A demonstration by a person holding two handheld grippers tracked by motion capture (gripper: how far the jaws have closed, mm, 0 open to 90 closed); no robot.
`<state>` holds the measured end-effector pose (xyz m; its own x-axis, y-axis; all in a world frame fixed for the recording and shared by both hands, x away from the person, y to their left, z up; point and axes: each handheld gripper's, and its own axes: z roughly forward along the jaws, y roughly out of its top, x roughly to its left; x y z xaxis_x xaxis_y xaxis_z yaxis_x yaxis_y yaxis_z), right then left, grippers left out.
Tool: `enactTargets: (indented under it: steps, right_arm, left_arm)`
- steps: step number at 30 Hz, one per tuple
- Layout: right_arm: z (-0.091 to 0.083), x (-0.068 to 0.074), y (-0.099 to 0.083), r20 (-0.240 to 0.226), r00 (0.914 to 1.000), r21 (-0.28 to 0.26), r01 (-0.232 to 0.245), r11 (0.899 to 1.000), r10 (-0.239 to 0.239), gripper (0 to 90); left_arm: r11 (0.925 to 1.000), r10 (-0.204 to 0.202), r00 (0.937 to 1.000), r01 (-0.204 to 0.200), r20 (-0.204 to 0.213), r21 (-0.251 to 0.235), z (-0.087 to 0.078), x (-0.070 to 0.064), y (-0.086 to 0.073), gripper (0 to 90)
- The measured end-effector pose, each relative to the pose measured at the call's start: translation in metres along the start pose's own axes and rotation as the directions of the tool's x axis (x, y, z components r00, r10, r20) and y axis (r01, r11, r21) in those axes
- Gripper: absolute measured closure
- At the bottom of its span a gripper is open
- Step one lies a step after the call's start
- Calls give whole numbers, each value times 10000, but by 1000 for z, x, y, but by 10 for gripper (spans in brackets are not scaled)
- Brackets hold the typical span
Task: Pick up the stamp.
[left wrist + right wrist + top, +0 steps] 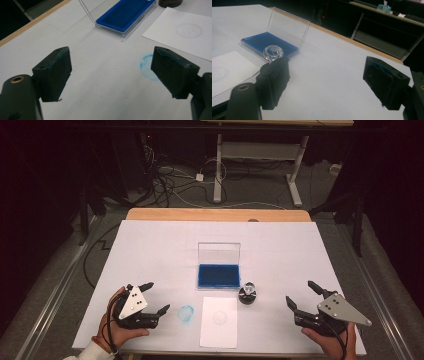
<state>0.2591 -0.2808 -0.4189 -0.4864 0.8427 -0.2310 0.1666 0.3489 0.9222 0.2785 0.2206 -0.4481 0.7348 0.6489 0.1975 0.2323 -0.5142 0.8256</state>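
An open clear case with a blue ink pad (pixel 218 275) lies at the table's middle, its lid standing up behind it. The same ink pad (pixel 126 14) (pixel 265 42) shows in both gripper views. A stamp with a crystal-like knob (pixel 248 293) (pixel 273 52) stands just right of the pad's front corner. A white sheet (pixel 219 321) (pixel 183 35) with a faint round stamp mark lies in front. A blue round smear (pixel 186 313) (pixel 147 67) marks the table cover left of the sheet. My left gripper (pixel 156 298) (pixel 111 72) is open beside the smear. My right gripper (pixel 301 294) (pixel 332 77) is open, right of the stamp.
The white cover (pixel 150 250) lies over a wooden table whose far edge (pixel 215 214) shows. Beyond it stand a desk frame (pixel 260 165) and floor cables (pixel 170 180). A person's hands hold both grippers at the near edge.
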Motion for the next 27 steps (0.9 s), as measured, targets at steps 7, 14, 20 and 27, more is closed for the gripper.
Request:
enactTargets:
  steps: [7,14,20,27]
  right_arm:
    - [3,-5,1,-525,9986,202,-50,9998,61,219]
    - [7,-2,6,-923,9957,602,179,9980,-123,195]
    - [17,-3,23,-1534,9873,1050,584,9928,-419,183]
    - [41,1,38,-2277,9730,1762,795,9811,-380,188]
  left_arm:
    - [9999,-100,9999,99,-65,-135,-3,3,-2,198]
    - [10000,25,10000,-25,18,86,2,1,-3,203]
    - [9995,24,10000,-25,35,317,6,1,-4,202]
    - [9986,95,9999,-99,77,522,10,0,-5,202]
